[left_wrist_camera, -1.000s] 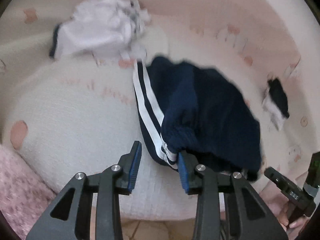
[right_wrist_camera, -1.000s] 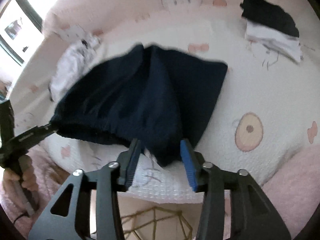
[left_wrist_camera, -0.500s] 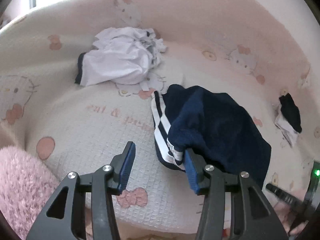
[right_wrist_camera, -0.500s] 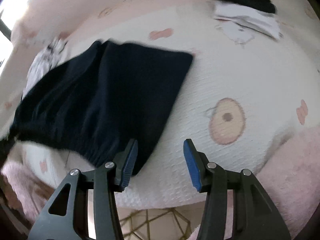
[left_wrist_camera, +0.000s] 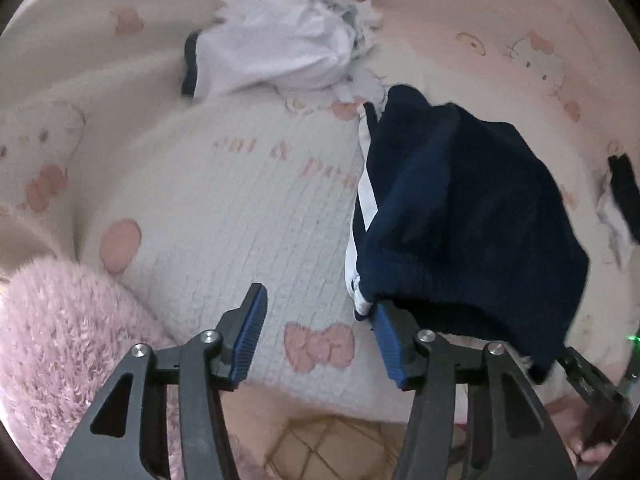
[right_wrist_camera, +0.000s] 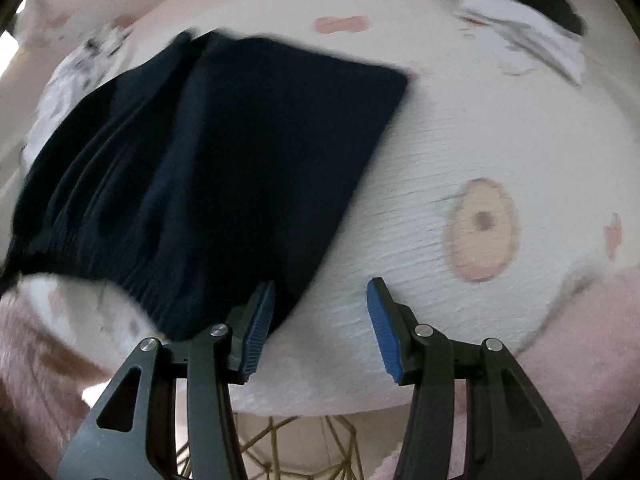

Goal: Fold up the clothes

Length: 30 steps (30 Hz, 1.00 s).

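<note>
A navy garment with white side stripes (left_wrist_camera: 460, 216) lies spread on the white bed cover (left_wrist_camera: 224, 208). My left gripper (left_wrist_camera: 319, 300) hangs over the bed's near edge, its jaws opening, with only bed cover between them. The garment's gathered waistband ends at the outside of the right finger (left_wrist_camera: 386, 340). In the right wrist view the same navy garment (right_wrist_camera: 208, 168) lies flat. Its near corner rests against the left finger (right_wrist_camera: 258, 328) of my right gripper (right_wrist_camera: 320, 284), which stands open over bare cover.
A crumpled white garment (left_wrist_camera: 280, 52) lies at the far side of the bed. A black and white folded piece (right_wrist_camera: 520, 4) sits at the far right. A pink fluffy blanket (left_wrist_camera: 60, 340) hangs at the near edge. Below are floor tiles and a gold wire frame (right_wrist_camera: 300, 452).
The navy garment went from hanging between the right jaws to lying flat on the bed. The left jaws have widened and drawn back towards the near edge. The right gripper has sunk closer to the cover.
</note>
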Tool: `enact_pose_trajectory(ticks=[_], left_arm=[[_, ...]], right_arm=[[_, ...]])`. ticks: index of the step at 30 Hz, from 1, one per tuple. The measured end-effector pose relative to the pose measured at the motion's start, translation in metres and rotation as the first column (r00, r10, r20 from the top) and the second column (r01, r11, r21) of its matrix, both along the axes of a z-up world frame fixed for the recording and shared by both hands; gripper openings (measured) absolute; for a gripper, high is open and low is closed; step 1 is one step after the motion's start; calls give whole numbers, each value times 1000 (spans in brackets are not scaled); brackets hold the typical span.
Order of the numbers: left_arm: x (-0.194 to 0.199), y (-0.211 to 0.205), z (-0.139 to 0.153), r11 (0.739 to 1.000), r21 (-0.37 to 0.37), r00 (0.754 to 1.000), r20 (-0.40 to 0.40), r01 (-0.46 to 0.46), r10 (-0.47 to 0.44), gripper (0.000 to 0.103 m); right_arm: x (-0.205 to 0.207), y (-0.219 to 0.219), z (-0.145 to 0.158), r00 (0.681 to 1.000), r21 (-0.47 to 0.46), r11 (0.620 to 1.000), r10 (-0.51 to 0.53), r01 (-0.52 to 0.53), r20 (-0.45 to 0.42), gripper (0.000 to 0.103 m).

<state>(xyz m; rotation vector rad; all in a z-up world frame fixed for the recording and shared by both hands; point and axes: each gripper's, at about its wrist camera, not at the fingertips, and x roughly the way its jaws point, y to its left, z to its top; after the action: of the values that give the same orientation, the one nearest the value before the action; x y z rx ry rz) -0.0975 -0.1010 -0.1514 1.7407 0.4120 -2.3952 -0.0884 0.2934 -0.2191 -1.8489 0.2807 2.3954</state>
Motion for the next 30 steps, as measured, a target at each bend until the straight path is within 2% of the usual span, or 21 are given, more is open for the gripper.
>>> enact_pose_trajectory(ticks=[3,5,7,9,11,13,14,15,18,20,21,23,24,25,27,30], left_arm=[[2,2,9,991,111,996,-31,81,-78,55],[6,10,19,972,166,982,-120,165,-146,55],[8,14,28,956,210,965,-202,207,-164,55],[7,15,34,951,232,958,-247,205,-146,55],[1,9,30,974,176,970,-223,142,-101,55],[-10,3,13,990,100,983,-167,98,-80,54],[-16,0,2,990,104,988,-131,93,-79,52],[-21,-3,-10,989,116,992,-95,88,-78,45],[-26,-2,-36,979,191,998,-34,65,-59,42],[-24,4,-46,990,128,997,28,66,-70,42],[-23,8,-50,993,91,995,61,69,-75,42],[-21,3,-54,997,71,995,85,43,-49,42],[-19,1,-56,998,64,995,96,29,-35,42],[-17,-5,-55,997,76,996,90,5,-11,43],[-14,-17,-52,987,157,998,59,-44,35,43],[-13,-30,-51,935,347,997,16,-78,77,43]], right_arm=[[1,18,3,998,-86,995,-59,58,-12,49],[1,12,-1,1000,-107,994,-14,14,2,50],[1,4,-3,999,-123,992,35,-33,13,55],[-2,-11,-4,996,-38,995,90,-90,15,57],[-3,-17,-5,994,27,994,107,-107,17,55],[-3,-11,-4,997,38,996,79,-79,11,55],[-3,-8,-2,998,39,997,63,-64,5,55],[-2,-3,1,999,15,999,50,-50,-11,55],[0,3,7,998,-148,987,53,-59,-46,55],[0,0,0,997,-201,976,78,-80,-16,55],[-2,-4,-6,996,-154,984,92,-89,11,55],[-3,-7,-5,994,-92,990,105,-103,13,53],[-4,-5,-4,996,-27,996,85,-85,20,54],[-4,0,-4,998,33,998,61,-62,23,54],[-5,15,-4,999,8,1000,17,-17,27,55],[-4,31,-3,1000,-214,977,-11,13,12,56]])
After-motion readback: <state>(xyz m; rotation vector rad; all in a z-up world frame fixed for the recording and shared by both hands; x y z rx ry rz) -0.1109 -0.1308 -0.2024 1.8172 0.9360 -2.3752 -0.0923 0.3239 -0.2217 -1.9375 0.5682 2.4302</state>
